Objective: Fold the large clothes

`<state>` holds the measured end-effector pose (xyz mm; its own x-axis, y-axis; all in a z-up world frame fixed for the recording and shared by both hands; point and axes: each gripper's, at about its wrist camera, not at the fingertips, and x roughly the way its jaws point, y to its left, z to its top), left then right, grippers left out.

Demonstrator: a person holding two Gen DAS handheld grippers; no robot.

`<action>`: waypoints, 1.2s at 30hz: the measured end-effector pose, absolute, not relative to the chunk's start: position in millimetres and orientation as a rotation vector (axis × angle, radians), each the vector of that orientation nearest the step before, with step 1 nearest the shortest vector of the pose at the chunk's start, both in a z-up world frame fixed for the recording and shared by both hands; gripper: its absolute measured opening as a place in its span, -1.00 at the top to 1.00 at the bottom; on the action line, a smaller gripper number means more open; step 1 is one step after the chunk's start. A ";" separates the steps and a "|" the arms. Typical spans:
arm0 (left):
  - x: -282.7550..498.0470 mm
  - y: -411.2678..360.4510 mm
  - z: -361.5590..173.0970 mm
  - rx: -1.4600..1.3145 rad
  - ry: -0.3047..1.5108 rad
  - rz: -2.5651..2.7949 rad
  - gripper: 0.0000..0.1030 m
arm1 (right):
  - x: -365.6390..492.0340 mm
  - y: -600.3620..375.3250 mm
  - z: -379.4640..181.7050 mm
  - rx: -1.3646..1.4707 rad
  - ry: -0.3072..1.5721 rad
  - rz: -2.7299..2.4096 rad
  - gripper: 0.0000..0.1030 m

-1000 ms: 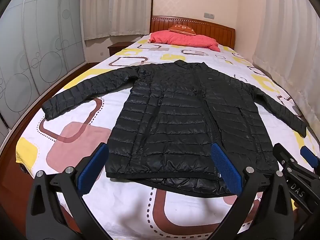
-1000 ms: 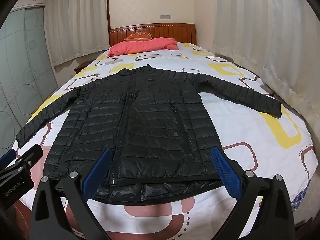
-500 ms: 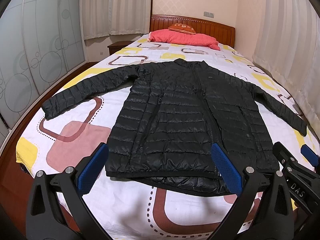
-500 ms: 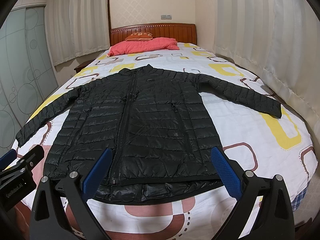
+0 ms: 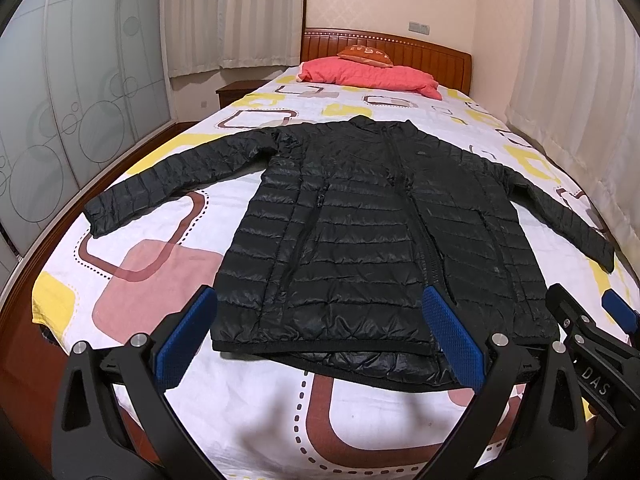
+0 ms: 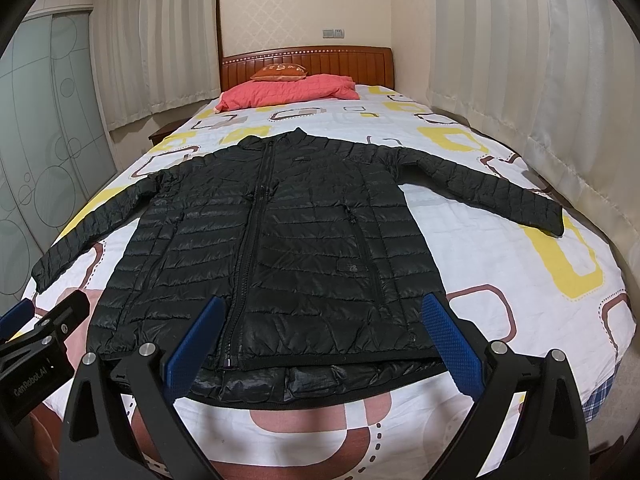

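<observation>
A black quilted puffer jacket (image 5: pixel 360 240) lies flat and face up on the bed, zipped, both sleeves spread out to the sides; it also shows in the right wrist view (image 6: pixel 288 256). My left gripper (image 5: pixel 320 332) is open and empty, held above the jacket's hem on its left half. My right gripper (image 6: pixel 320 336) is open and empty, held above the hem on its right half. The right gripper's body shows at the right edge of the left wrist view (image 5: pixel 592 344); the left gripper's body shows at the left edge of the right wrist view (image 6: pixel 36 352).
The bed (image 5: pixel 132 288) has a white patterned sheet, a pink quilt (image 5: pixel 372 76), an orange cushion (image 5: pixel 364 54) and a wooden headboard (image 5: pixel 432 52). Sliding glass doors (image 5: pixel 60 120) stand left, curtains (image 6: pixel 540 80) right, a nightstand (image 5: pixel 236 92) at far left.
Both grippers have drifted slightly, so the jacket sits a touch lower in the views. The jacket has not moved and the jaws stay open.
</observation>
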<state>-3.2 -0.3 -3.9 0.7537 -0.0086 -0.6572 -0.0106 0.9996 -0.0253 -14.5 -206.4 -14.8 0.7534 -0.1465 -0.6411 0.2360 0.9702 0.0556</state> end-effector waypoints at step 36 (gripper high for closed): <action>-2.7 0.9 -5.9 -0.029 0.723 0.001 -0.96 | -15.2 -205.1 -16.3 0.134 0.689 -0.209 -0.91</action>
<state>-2.7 0.9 -5.9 0.7500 -0.0091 -0.6614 -0.0110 0.9996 -0.0263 -15.2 -205.1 -16.3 0.7520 -0.1467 -0.6426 0.2353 0.9704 0.0538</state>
